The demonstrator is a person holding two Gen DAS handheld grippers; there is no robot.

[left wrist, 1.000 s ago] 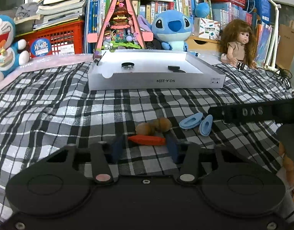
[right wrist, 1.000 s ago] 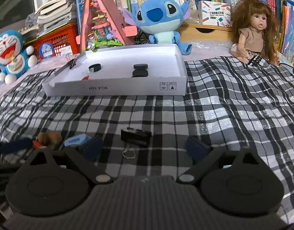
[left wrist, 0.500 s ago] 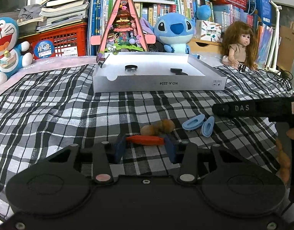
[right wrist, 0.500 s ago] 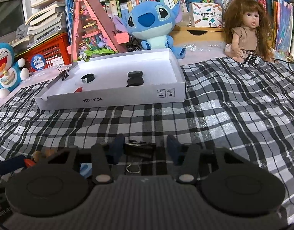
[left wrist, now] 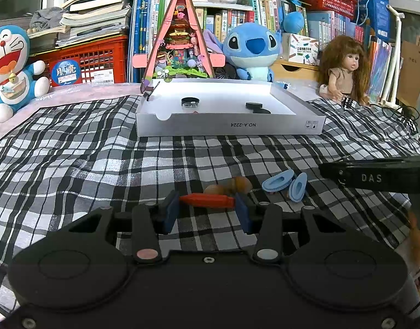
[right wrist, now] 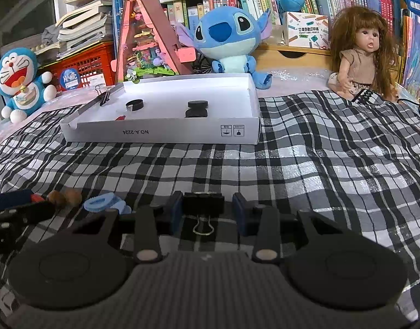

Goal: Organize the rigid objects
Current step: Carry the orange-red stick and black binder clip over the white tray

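Your left gripper (left wrist: 207,209) clamps the orange piece (left wrist: 207,200) and your right gripper (right wrist: 207,212) brackets the black binder clip (right wrist: 204,203), contact unclear, low over the cloth, so with few items in the white box (right wrist: 166,133), much remains

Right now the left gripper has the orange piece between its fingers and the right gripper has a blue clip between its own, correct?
Not quite. The right gripper has a black binder clip between its fingers, as the right wrist view shows. The left gripper does have the orange piece.

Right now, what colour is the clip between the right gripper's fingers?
Black binder clip, silver wire handle; right wrist view.
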